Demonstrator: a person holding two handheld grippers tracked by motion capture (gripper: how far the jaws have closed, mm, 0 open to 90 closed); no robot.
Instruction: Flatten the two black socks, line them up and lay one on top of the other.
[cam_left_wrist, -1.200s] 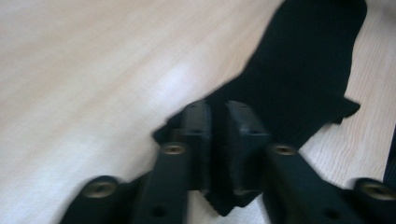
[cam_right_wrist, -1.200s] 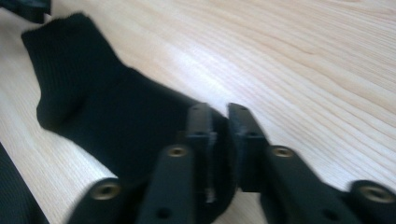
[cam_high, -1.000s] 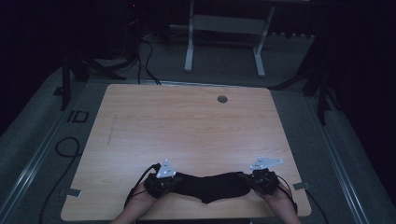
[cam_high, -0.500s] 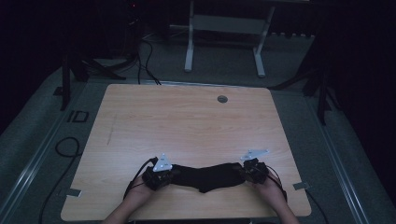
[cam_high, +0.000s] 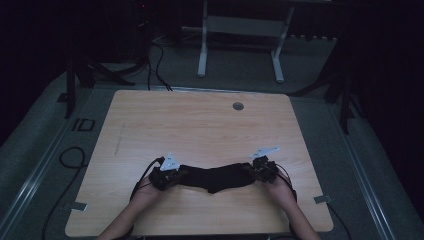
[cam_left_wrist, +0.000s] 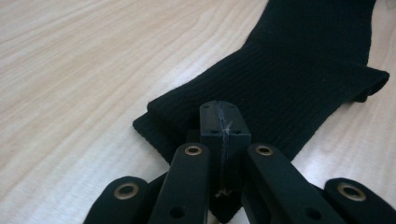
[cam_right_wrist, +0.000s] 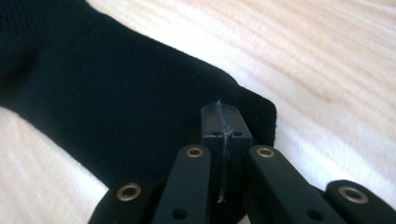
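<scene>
Your left gripper (cam_left_wrist: 219, 116) has its jaws pressed together, and the ribbed end of the black sock (cam_left_wrist: 299, 79) is caught between them: in the left gripper view the cloth starts right at the jaw tips and runs away from them toward the upper right, with a folded edge showing just left of the tips. Your right gripper (cam_right_wrist: 220, 119) is pinched the same way on the sock's other end (cam_right_wrist: 107, 98), the rounded corner of the cloth lying just beyond and to the right of its tips while the rest spreads off to the upper left of that view. From the high view, your left gripper (cam_high: 169, 173) sits at the sock's left end and your right gripper (cam_high: 262, 168) at its right end, so the sock (cam_high: 215, 177) stretches between the two, dipping a little toward you at its middle. Your left hand (cam_high: 145, 192) and your right hand (cam_high: 280, 187) lie just behind each end of the sock, toward the near edge of the wooden table (cam_high: 200, 125). The sock lies flat on the wood on your side of the table; well beyond the sock, toward the far edge, is a small round grommet (cam_high: 238, 106).
</scene>
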